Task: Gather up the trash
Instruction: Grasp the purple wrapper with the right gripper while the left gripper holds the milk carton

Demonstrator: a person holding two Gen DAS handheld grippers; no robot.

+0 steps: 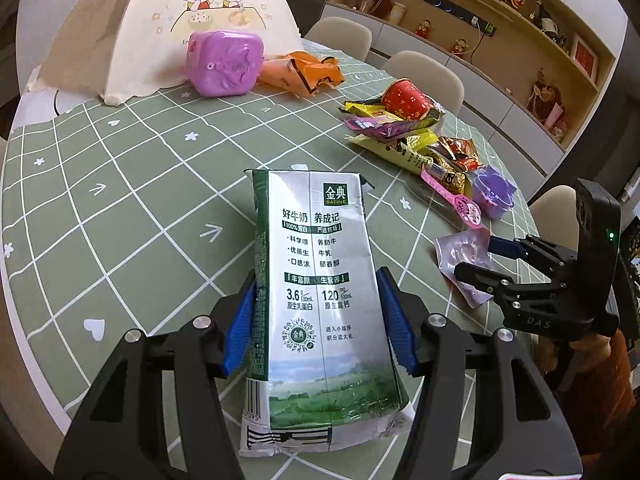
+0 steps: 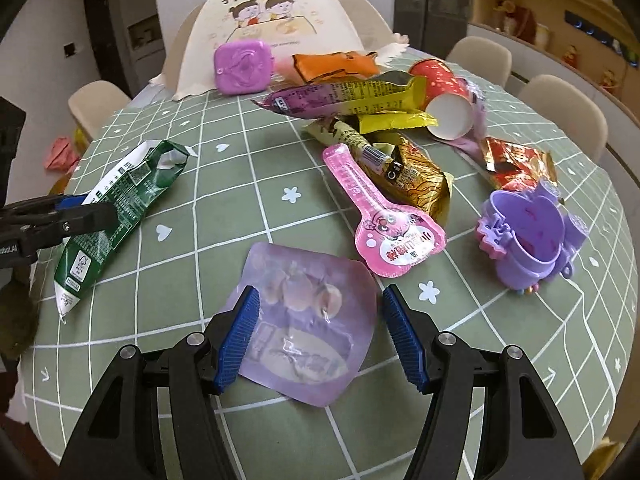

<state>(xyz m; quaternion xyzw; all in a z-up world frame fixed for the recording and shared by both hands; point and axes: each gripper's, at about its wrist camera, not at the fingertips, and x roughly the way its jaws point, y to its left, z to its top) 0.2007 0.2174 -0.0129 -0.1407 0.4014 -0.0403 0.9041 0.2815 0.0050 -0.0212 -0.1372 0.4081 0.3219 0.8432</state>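
A flattened green and silver milk carton (image 1: 316,280) lies on the green checked tablecloth (image 1: 120,208), between the blue pads of my left gripper (image 1: 316,324), which touch both its sides. The carton also shows in the right wrist view (image 2: 116,200), with the left gripper's fingers (image 2: 76,216) on it. My right gripper (image 2: 318,336) is open, its pads on either side of a pale purple pouch (image 2: 308,320) lying flat on the cloth. The pouch (image 1: 460,256) and right gripper (image 1: 480,264) show at the right of the left wrist view.
A heap of snack wrappers (image 2: 360,100), a red paper cup (image 2: 444,96), a pink spoon-shaped packet (image 2: 384,216) and a purple toy cup (image 2: 532,236) lie beyond the pouch. A purple box (image 2: 243,66), an orange wrapper (image 2: 332,66) and a white food cover (image 2: 272,20) stand at the far edge. Chairs ring the table.
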